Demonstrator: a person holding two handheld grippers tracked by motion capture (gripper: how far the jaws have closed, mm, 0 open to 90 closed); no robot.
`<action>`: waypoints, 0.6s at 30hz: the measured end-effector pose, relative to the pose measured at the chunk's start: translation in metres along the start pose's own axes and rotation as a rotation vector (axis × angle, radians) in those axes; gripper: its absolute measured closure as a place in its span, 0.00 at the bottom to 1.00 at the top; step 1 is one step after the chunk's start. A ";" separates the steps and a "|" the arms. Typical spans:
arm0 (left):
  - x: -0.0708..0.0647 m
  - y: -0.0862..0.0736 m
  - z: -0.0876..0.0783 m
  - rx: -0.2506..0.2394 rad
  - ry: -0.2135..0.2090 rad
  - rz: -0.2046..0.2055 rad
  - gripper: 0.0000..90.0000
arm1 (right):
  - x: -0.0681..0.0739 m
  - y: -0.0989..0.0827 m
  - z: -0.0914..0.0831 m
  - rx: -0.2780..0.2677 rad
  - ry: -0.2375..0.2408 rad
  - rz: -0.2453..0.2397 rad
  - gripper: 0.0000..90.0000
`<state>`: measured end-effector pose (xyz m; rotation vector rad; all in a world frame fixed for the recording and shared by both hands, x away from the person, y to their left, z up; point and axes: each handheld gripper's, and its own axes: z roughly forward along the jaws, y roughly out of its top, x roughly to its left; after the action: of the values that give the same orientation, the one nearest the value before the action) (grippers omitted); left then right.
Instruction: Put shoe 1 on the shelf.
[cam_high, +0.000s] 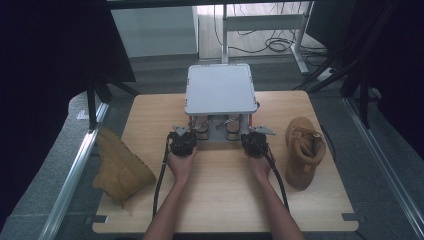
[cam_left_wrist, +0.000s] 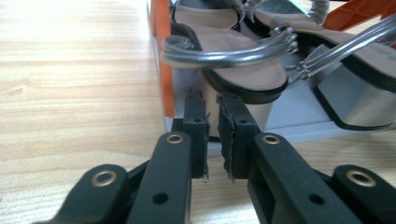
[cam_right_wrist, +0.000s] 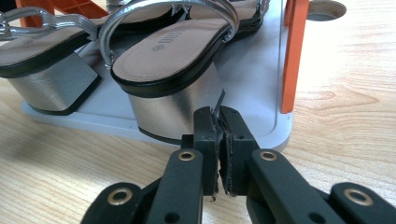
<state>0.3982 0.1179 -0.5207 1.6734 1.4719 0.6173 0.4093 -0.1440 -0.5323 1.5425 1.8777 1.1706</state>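
Facing sandals (cam_high: 218, 131) on rack (cam_high: 220, 90), both claws closed

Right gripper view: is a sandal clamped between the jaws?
No: the right gripper has its jaws together on nothing, just short of the silver block heel of the sandal.

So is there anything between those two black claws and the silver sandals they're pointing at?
Nothing visible does. The left gripper and the right gripper each sit right in front of a silver block-heeled sandal on the rack's grey bottom shelf, jaws nearly closed with nothing between them. The orange posts stand off to the sides.
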 end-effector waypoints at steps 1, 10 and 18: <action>0.001 -0.001 0.001 0.004 -0.002 -0.003 0.92 | 0.000 0.000 0.000 -0.001 -0.002 0.000 0.97; 0.005 -0.009 0.020 0.046 -0.018 -0.025 0.97 | 0.003 0.004 0.007 0.008 -0.008 -0.002 0.99; -0.002 -0.007 0.023 0.056 -0.054 -0.026 0.98 | 0.010 0.002 0.015 0.015 -0.018 0.001 0.99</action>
<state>0.4118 0.1099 -0.5392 1.6977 1.4823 0.5167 0.4193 -0.1297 -0.5370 1.5572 1.8779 1.1426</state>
